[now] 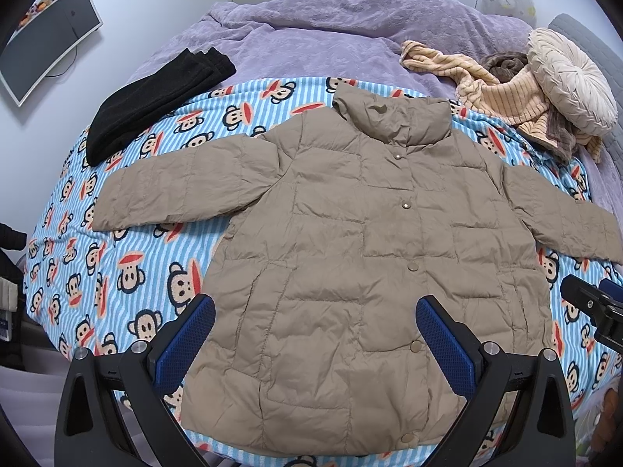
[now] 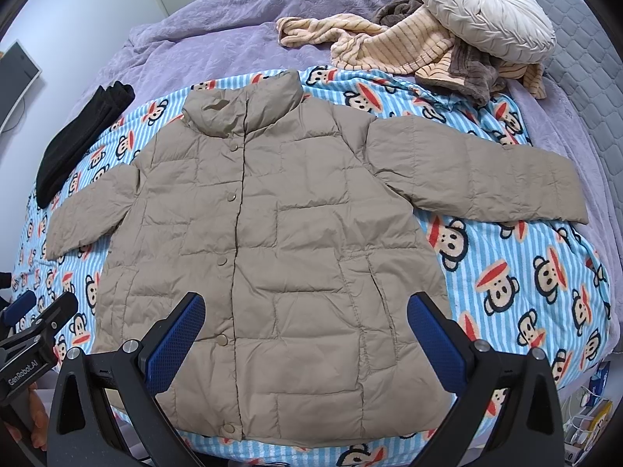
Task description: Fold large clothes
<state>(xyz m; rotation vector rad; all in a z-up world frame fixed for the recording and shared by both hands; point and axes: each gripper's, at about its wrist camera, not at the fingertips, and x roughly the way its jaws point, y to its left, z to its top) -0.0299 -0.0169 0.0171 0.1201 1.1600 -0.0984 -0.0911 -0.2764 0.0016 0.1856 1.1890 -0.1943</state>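
Both my left gripper (image 1: 315, 334) and right gripper (image 2: 305, 330) hang spread and empty. The puffer jacket (image 1: 350, 257) looks light, soft, slippery; I judge the sleeve cuffs the best hold.

A blue-and-white striped blanket printed with cartoon monkey faces (image 1: 128, 272) covers the near part of the bed, over a lilac plush bedspread (image 1: 311, 35). Far left lies a folded black garment (image 1: 155, 101). Far right, a round cream pleated cushion (image 2: 486, 19) rests on a crumpled pile of beige striped fleece clothes (image 2: 389, 48).
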